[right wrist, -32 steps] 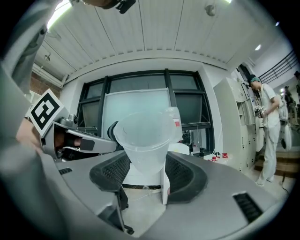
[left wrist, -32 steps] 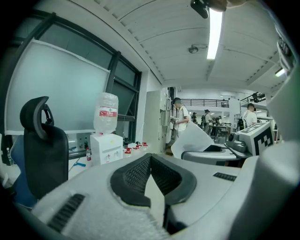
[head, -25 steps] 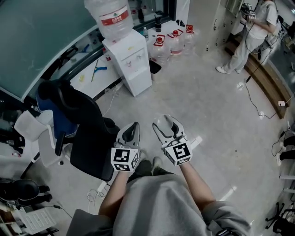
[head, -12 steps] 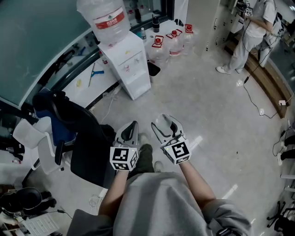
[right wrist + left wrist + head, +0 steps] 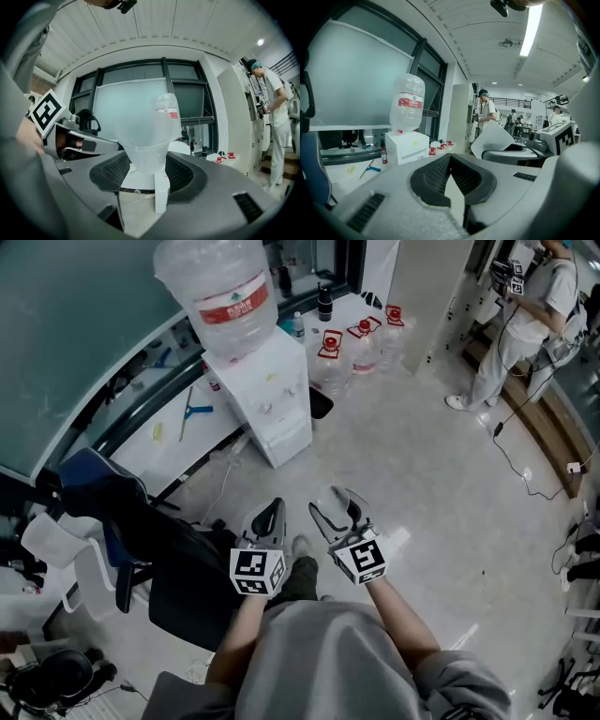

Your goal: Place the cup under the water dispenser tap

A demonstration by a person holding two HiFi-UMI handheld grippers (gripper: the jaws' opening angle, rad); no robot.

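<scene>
A white water dispenser [image 5: 274, 390] with a big clear bottle [image 5: 217, 289] on top stands ahead on the floor, its taps on the front face. My right gripper [image 5: 335, 505] is shut on a translucent plastic cup [image 5: 330, 497], held upright between the pads. In the right gripper view the cup [image 5: 143, 136] fills the middle, and the bottle [image 5: 169, 111] shows through it. My left gripper [image 5: 266, 520] hangs beside it, shut and empty. The left gripper view has the dispenser [image 5: 408, 147] ahead at the left, some way off.
A black office chair [image 5: 178, 554] with a blue jacket [image 5: 94, 474] stands close at my left. Several red-capped water bottles [image 5: 361, 343] sit on the floor right of the dispenser. A person [image 5: 525, 324] stands at the far right, with a cable [image 5: 525, 460] along the floor.
Both grippers have moved forward toward the dispenser, which now looks larger and nearer. The chair has slid back to the left. The cup stays in the right gripper.
</scene>
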